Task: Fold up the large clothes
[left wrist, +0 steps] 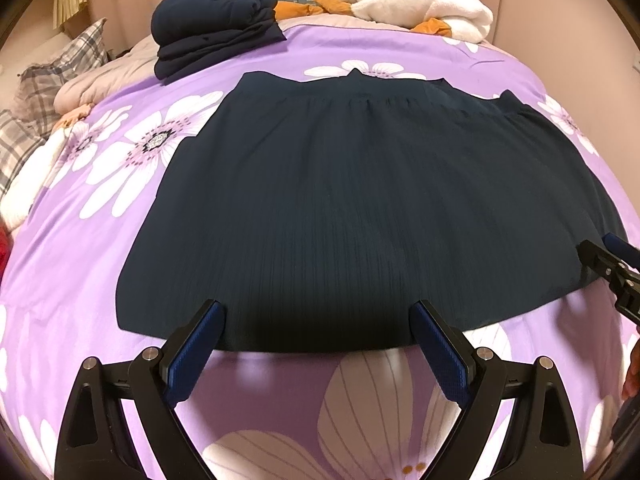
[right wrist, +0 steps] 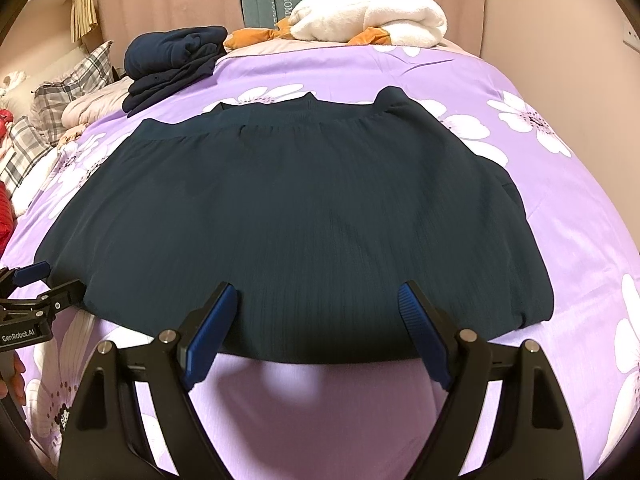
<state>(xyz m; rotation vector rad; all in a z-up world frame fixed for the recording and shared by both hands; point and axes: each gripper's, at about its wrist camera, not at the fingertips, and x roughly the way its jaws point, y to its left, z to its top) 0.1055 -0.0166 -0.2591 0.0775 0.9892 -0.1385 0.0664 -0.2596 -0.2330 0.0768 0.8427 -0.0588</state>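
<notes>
Both the left claw (left wrist: 316, 320) and right claw (right wrist: 318, 300) stand open and empty, side by side at the near hem of the dark ribbed garment (left wrist: 360, 208), which lies flat on the bed (left wrist: 120, 248), long axis crosswise ahead.

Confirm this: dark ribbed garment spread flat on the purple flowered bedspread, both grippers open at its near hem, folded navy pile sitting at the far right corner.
One thing is wrong: the folded navy pile sits at the far left, as both wrist views show. The rest holds: the dark ribbed garment lies flat on the purple flowered bedspread, with the left gripper and right gripper open at its near hem.
</notes>
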